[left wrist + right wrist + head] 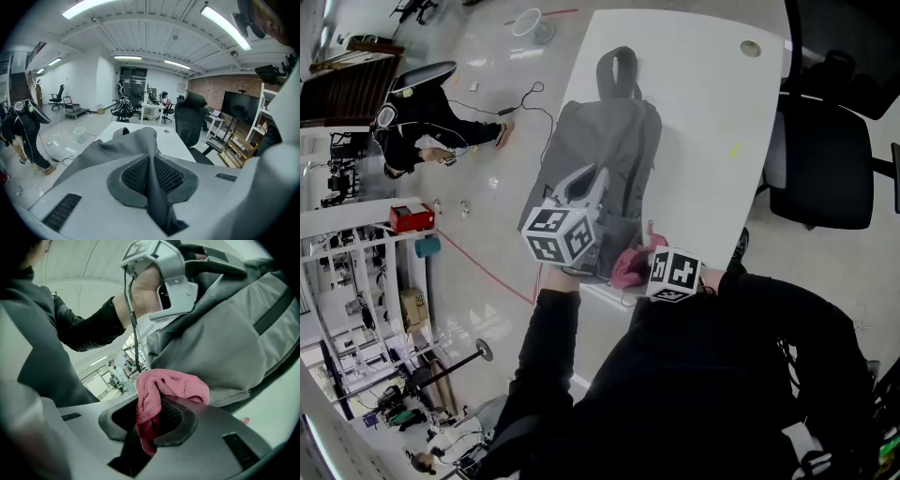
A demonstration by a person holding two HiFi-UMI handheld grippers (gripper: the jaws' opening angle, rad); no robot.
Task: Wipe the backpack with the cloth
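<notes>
A grey fabric backpack [605, 155] lies flat on a white rectangular table [703, 94], with its black carry loop [619, 70] pointing to 12 o'clock in the head view. The left claw [150, 177] sits at the pack's 6 o'clock end. Its jaws are nearly together and pinch a raised fold of the grey fabric, which runs up between the pads and peaks at 12 o'clock in the left gripper view. The right claw [149, 422] is at the pack's 5 o'clock corner, near the table's edge, with its jaws closed tight on a pink terry cloth [171, 386]. One end of the cloth is clamped between the pads and the rest bunches out toward 1 o'clock, right beside the pack's grey side. Whether the cloth touches the pack cannot be told. In the right gripper view the left claw and the bare hand [143, 291] holding it show at 12 o'clock, above the pack. A black office chair [820, 159] stands at 3 o'clock from the table.
</notes>
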